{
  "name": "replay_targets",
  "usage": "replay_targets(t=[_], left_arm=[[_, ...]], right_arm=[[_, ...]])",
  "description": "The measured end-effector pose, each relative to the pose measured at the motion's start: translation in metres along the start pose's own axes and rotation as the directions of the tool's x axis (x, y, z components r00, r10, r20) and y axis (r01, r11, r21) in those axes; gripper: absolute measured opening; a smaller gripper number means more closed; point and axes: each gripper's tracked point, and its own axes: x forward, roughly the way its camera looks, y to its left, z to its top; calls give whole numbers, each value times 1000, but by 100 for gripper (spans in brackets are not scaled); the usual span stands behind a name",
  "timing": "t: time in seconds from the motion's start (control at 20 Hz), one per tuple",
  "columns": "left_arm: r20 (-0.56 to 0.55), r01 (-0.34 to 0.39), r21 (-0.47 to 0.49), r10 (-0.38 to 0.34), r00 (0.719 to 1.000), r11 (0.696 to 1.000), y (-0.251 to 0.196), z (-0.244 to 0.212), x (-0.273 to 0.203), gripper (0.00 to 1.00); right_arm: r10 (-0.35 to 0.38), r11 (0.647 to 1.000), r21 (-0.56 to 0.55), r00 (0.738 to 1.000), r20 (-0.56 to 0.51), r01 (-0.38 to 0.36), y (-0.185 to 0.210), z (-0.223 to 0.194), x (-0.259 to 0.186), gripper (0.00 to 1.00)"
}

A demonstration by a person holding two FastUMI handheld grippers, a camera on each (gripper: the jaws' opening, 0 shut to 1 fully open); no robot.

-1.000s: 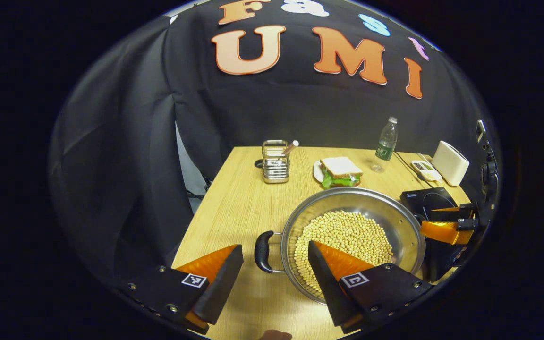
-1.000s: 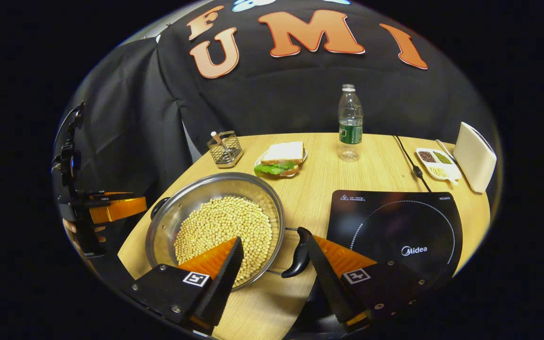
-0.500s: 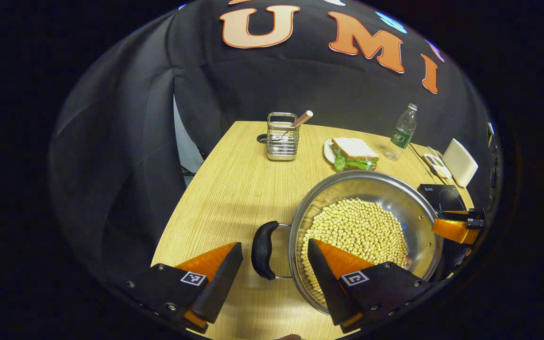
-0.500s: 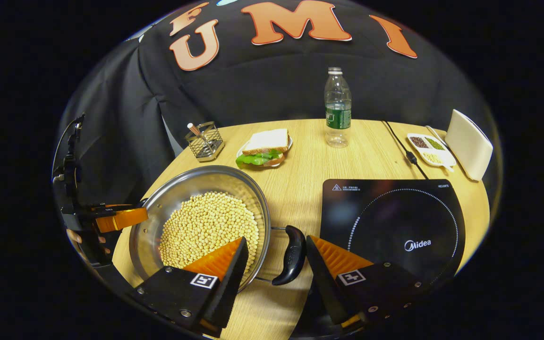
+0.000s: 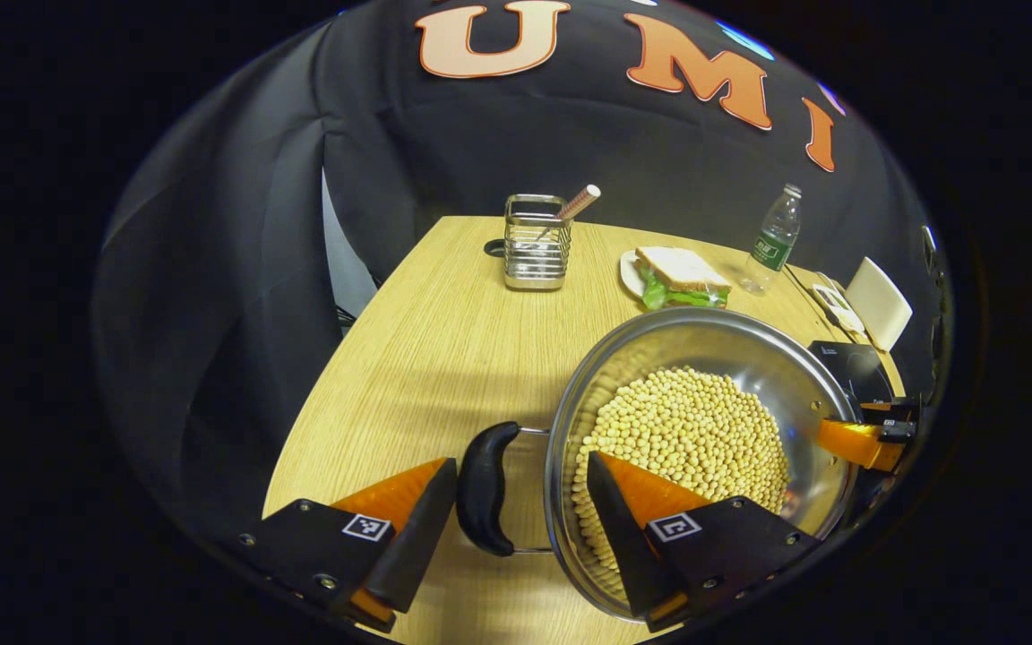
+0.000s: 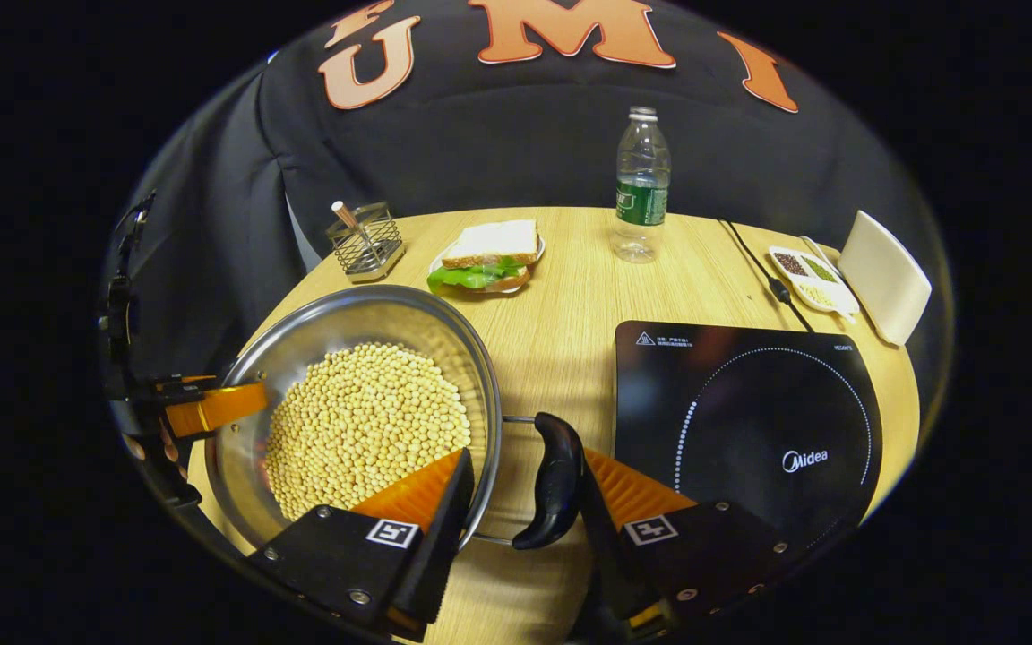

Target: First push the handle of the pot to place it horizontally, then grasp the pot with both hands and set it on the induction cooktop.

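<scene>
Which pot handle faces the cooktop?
The black handle between the right gripper jaws, beside the induction cooktop; the other handle faces bare table.

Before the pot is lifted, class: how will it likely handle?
Probably heavy: the pot holds a deep layer of beans. The loose beans may slide if it tilts, so keep it level. Its two side handles suggest a steady two-sided lift.

The left gripper view looks from low at the pot's (image 5: 704, 448) left side, close over its left handle (image 5: 483, 488), toward the far wall. The right gripper view looks from the pot's right side, close over the right handle (image 6: 552, 479). Both views share the pot, tabletop (image 6: 570, 305) and sandwich (image 6: 485, 260).
</scene>
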Motion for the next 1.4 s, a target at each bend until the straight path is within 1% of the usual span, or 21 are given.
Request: replay_targets(t=[0.05,0.1,0.15,0.2,0.25,0.3,0.4,0.5,0.55,0.6,0.65,0.8,0.95,1.05,1.25,1.4], left_arm=[[0,-11,15,11,1000,1000,1,-2,3,88],[9,-33,32,32,999,999,4,-2,6,84],[17,-47,38,47,999,998,5,-2,7,84],[20,-51,32,50,999,998,5,-2,6,73],[28,-57,21,57,998,998,6,-2,7,73],[33,-60,14,60,998,998,6,0,5,69],[49,-66,9,65,997,998,7,0,4,66],[64,-81,7,81,995,997,6,-1,1,63],[70,-91,8,90,993,996,6,0,1,61],[77,-99,10,98,992,995,6,0,-1,61],[83,-107,0,107,991,994,6,1,-2,61],[106,-126,-1,125,986,992,6,4,-10,59],[151,-136,5,134,979,991,8,14,-22,60],[182,-142,27,135,974,989,10,19,-32,58],[236,-142,53,126,964,988,6,26,-33,58],[259,-125,56,107,960,991,5,29,-37,59]], right_arm=[[7,1000,4,1000,-3,-7,1,1,2,64],[15,1000,4,1000,-7,-15,2,1,4,67],[19,1000,7,1000,-10,-19,3,1,4,67],[20,1000,6,1000,-13,-20,3,0,5,68],[17,1000,2,1000,-14,-17,3,0,6,67],[16,1000,-6,1000,-22,-16,3,-1,7,67],[15,1000,-17,999,-33,-15,4,-2,7,68],[20,1000,-24,1000,-22,-21,5,1,8,64],[21,1000,-22,1000,-16,-21,4,2,8,59],[21,1000,-18,1000,-20,-21,5,2,8,58],[22,1000,-11,999,-28,-22,5,0,8,53],[35,999,-21,999,-10,-35,6,2,-1,47],[48,999,-9,998,27,-48,2,13,-18,47],[54,999,2,997,49,-54,-4,21,-31,47],[54,998,20,993,101,-57,-26,34,-61,47],[44,999,22,989,139,-48,-44,42,-83,47]])
